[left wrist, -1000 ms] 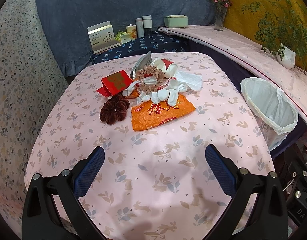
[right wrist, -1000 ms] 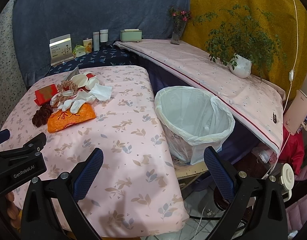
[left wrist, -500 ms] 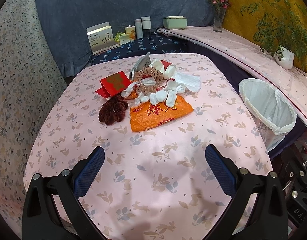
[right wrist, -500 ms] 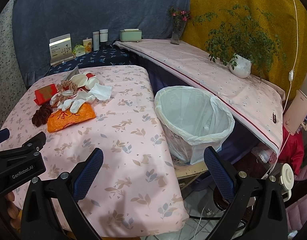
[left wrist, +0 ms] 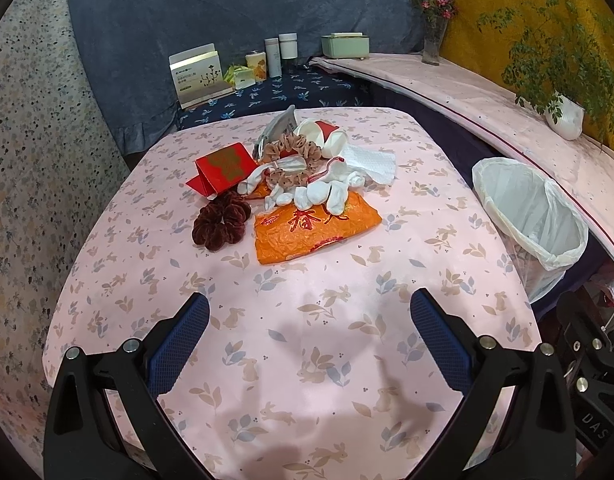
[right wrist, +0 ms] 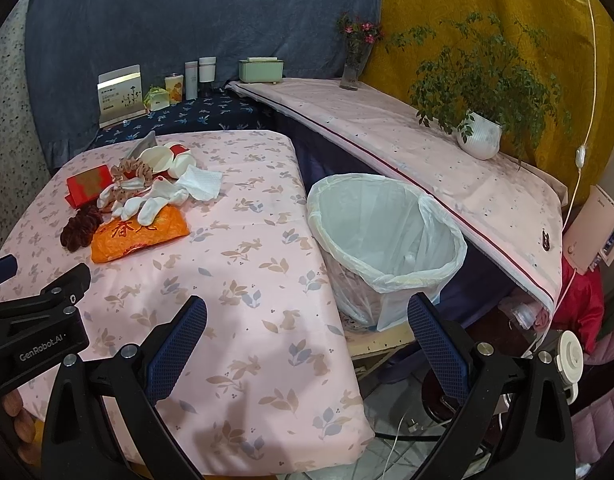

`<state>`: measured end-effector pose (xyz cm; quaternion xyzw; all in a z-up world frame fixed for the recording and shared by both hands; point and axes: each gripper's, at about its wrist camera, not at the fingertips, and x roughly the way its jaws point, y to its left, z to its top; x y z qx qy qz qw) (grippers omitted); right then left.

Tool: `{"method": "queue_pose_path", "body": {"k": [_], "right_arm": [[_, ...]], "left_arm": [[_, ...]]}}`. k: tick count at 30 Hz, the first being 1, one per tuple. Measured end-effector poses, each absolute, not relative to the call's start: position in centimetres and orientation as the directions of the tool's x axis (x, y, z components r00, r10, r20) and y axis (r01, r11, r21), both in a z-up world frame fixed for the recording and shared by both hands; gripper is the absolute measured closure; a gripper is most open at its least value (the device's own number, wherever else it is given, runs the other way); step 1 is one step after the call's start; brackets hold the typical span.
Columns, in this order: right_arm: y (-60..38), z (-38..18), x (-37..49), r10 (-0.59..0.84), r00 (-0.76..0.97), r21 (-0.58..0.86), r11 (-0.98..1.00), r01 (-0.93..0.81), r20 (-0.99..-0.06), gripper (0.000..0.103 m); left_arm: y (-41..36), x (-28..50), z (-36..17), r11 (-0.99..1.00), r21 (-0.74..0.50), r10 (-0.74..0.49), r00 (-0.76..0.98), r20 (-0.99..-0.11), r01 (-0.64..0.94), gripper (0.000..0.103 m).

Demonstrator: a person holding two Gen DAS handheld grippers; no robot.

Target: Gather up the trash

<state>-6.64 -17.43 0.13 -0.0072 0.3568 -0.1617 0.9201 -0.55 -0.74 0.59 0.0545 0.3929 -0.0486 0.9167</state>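
Nothing is collected yet, I judge: the lined trash bin looks empty, though its bottom is hard to read through the white bag. The whole pile sits in the upper middle of my left view: orange wrapper, white gloves, tissue, red envelope and dark scrunchie. My left gripper is spread wide, holding nothing, well short of the wrapper. My right gripper is equally spread, with the bin just above it in the frame
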Motion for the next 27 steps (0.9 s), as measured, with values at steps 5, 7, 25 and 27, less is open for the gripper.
{"method": "queue_pose_path", "body": {"k": [5, 7, 25, 27], "right_arm": [[-17.6, 0.1, -6.7, -0.311, 0.695, -0.126, 0.944, 0.305, -0.648, 0.007], [-17.6, 0.2, -6.6, -0.315, 0.695, -0.127, 0.942, 0.31, -0.646, 0.007], [-16.0, 0.6, -5.2, -0.317, 0.724, -0.133, 0.944, 0.301, -0.613, 0.007], [-15.7, 0.3, -4.5, -0.302, 0.722, -0.124, 0.949, 0.289, -0.622, 0.007]], "left_arm": [[-0.8, -0.7, 0.6, 0.988, 0.063, -0.053, 0.693, -0.719, 0.142, 0.007], [-0.7, -0.7, 0.6, 0.988, 0.062, -0.056, 0.692, -0.72, 0.144, 0.007], [1.7, 1.2, -0.1, 0.993, -0.008, -0.091, 0.699, -0.709, 0.122, 0.007], [2.4, 1.7, -0.3, 0.994, -0.013, -0.085, 0.699, -0.71, 0.109, 0.007]]}}
